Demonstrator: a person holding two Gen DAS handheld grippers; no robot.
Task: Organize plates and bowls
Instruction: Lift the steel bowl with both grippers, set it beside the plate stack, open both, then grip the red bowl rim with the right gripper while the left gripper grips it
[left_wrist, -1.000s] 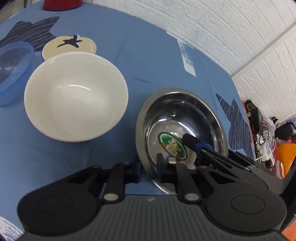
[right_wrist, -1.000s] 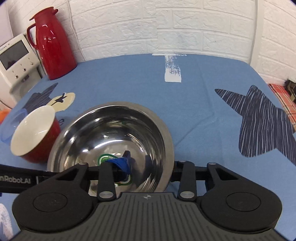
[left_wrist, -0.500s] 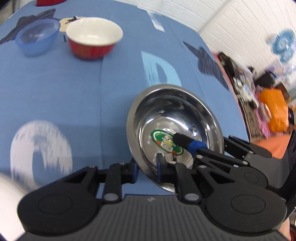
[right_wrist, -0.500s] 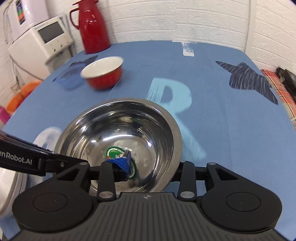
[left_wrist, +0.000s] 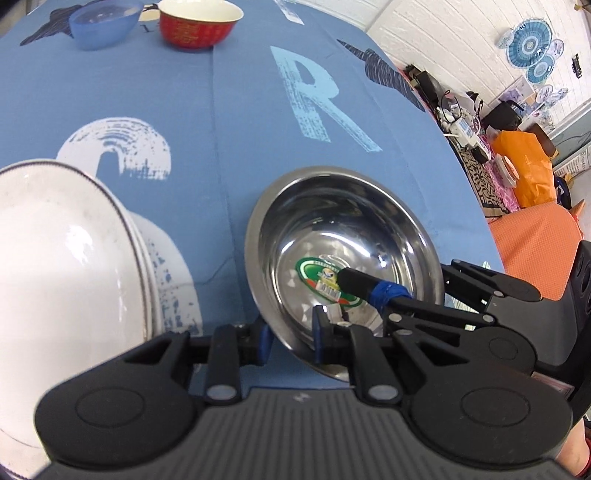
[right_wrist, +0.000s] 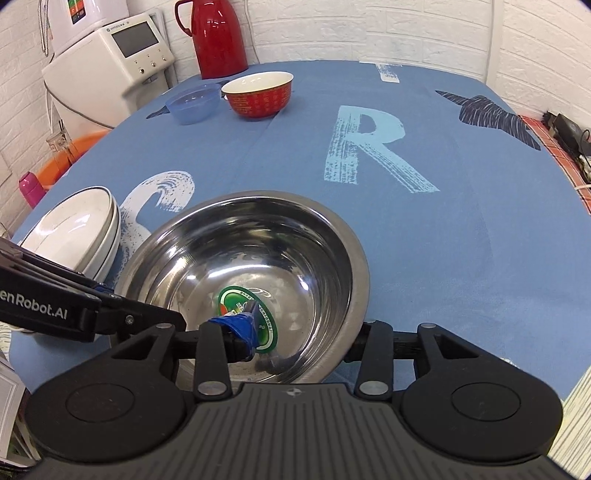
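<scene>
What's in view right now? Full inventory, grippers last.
steel bowl: 1, silver, green sticker inside, near edge of table, gripped on both sides of its rim
white plates: stack, exact count unclear, white with dark rim line, just left of the steel bowl
red bowl: 1, red outside, white inside, far side
blue bowl: 1, translucent blue, left of the red bowl
red jug: 1, red, far edge by the wall
white appliance: 1, white, beside the table on the left
tablecloth: 1, blue, printed letters and stars
left gripper: black, on the bowl's rim
right gripper: black, across the bowl's rim
</scene>
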